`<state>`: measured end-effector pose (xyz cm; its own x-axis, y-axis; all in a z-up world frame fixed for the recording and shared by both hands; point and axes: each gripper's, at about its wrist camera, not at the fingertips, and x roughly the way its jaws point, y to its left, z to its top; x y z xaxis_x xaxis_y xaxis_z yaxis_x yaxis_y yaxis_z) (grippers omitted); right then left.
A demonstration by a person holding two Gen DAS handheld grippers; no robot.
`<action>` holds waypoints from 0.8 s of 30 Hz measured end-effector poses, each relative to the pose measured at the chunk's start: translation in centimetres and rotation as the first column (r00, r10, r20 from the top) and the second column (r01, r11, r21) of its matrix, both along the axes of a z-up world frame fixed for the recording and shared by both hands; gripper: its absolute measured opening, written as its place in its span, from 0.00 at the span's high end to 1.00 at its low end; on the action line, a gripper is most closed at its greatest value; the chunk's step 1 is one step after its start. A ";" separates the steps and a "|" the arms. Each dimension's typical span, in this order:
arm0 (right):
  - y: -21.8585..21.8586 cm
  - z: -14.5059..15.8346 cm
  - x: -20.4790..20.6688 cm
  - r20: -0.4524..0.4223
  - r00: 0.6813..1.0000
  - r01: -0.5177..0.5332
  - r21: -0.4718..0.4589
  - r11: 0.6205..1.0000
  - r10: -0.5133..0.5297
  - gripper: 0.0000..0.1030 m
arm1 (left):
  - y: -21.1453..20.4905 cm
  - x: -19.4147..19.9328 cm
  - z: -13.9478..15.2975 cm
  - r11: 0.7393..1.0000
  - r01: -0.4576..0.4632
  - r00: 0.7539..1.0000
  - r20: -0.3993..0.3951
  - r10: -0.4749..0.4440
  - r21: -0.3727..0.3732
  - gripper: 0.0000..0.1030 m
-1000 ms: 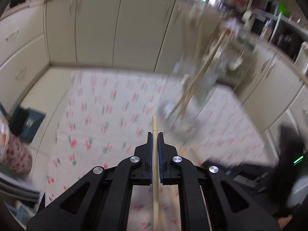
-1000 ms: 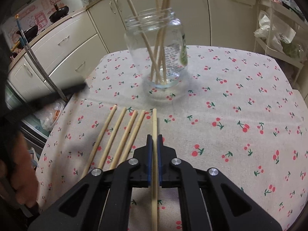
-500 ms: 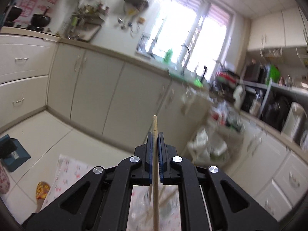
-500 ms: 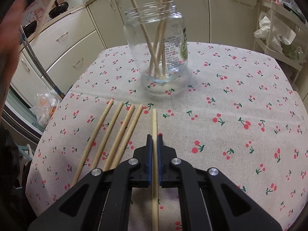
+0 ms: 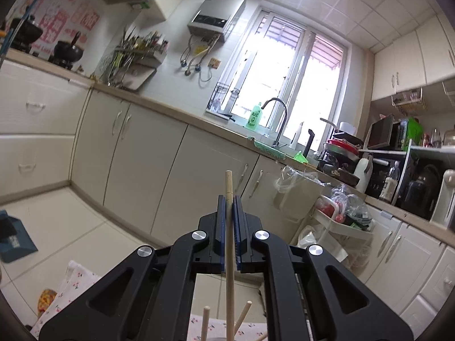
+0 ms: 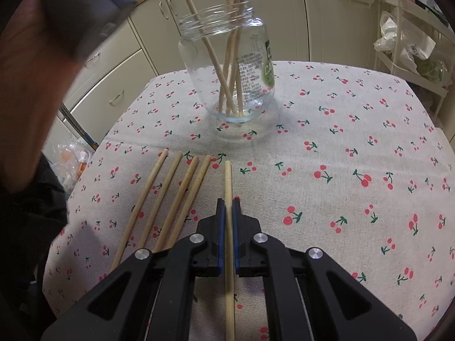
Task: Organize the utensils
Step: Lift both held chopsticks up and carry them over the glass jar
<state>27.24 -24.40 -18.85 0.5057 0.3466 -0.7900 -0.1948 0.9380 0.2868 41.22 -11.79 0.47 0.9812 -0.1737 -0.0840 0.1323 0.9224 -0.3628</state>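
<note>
1. Firstly, left wrist view: the left gripper [image 5: 229,199] is clamped on a wooden chopstick [image 5: 229,227] that runs up between its blue pads [image 5: 221,227] and pokes out past the tips. It points level across a kitchen, with cream cabinets [image 5: 136,156], a sink tap [image 5: 277,122], a green bottle [image 5: 254,116] and a bright window [image 5: 287,65] seen only here. At the bottom edge, two stick ends [image 5: 206,309] rise over a strip of cherry-print cloth [image 5: 74,284].

2. Right wrist view: the right gripper [image 6: 227,201], tilted down at the table, is closed on a second chopstick [image 6: 228,187]. Only here appear the tablecloth [image 6: 341,170], four loose chopsticks [image 6: 173,199] lying side by side just left of the held one, and beyond them an upright glass jar [image 6: 227,65] with several sticks leaning inside. A blurred hand [image 6: 31,91] fills the upper left.
</note>
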 end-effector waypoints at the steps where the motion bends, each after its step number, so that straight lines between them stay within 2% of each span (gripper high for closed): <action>1: -0.2 0.0 0.0 -0.005 1.000 0.005 0.012 1.000 -0.005 0.94 | -0.3 0.1 -0.2 1.000 0.000 1.000 0.003 0.000 0.010 0.95; 6: -1.3 0.1 -0.1 -0.025 0.999 0.045 0.082 0.996 -0.043 0.94 | -1.3 -0.1 -1.6 0.998 -0.006 1.000 0.024 0.005 0.058 0.95; 12: -2.4 1.8 -0.5 0.029 0.996 0.078 0.153 0.985 -0.083 0.94 | -1.4 0.1 -2.8 0.997 -0.012 1.000 0.029 0.010 0.070 0.95; 19: -4.2 2.9 -0.4 0.068 0.987 0.127 0.225 0.966 -0.146 0.94 | -1.7 -0.6 -3.1 0.995 -0.014 0.999 0.050 0.009 0.102 0.95; 24: -4.4 3.5 -0.5 0.084 0.984 0.131 0.243 0.961 -0.156 0.94 | -2.0 -1.7 -2.7 0.990 -0.028 0.996 0.085 0.016 0.138 0.95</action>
